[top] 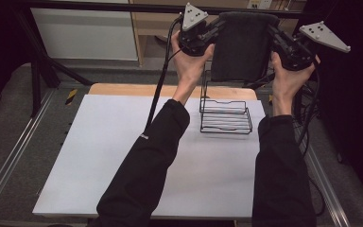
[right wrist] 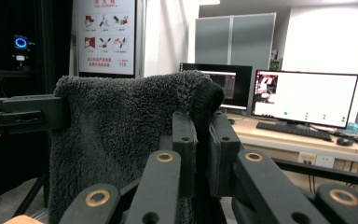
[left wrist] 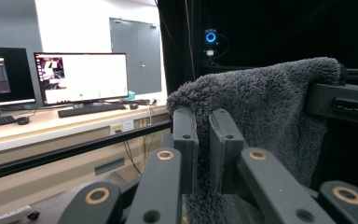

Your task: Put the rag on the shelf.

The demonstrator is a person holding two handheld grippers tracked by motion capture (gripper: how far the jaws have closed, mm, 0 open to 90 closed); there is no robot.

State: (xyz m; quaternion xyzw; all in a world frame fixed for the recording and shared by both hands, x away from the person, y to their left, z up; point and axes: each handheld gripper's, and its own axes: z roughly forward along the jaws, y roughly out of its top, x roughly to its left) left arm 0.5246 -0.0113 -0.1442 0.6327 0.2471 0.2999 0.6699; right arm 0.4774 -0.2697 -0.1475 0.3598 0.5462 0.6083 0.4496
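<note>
A dark grey fleecy cloth (top: 242, 45) hangs stretched between my two grippers, high above the far edge of the table. My left gripper (top: 216, 27) is shut on its upper left corner, my right gripper (top: 272, 31) on its upper right corner. In the left gripper view the cloth (left wrist: 265, 107) is pinched between the jaws of the left gripper (left wrist: 203, 123), with the right gripper's black body at the far side. In the right gripper view the cloth (right wrist: 121, 121) drapes down to the left of the right gripper (right wrist: 203, 123), pinched between its jaws. A black wire rack (top: 225, 116) stands on the table below the cloth.
The white table top (top: 123, 156) has a wooden strip (top: 123, 90) at its far edge. Metal rails (top: 9, 161) run along both sides. Desks with monitors (left wrist: 81, 77) and a keyboard (right wrist: 291, 129) stand beyond the table. A poster (right wrist: 106, 35) hangs on the wall.
</note>
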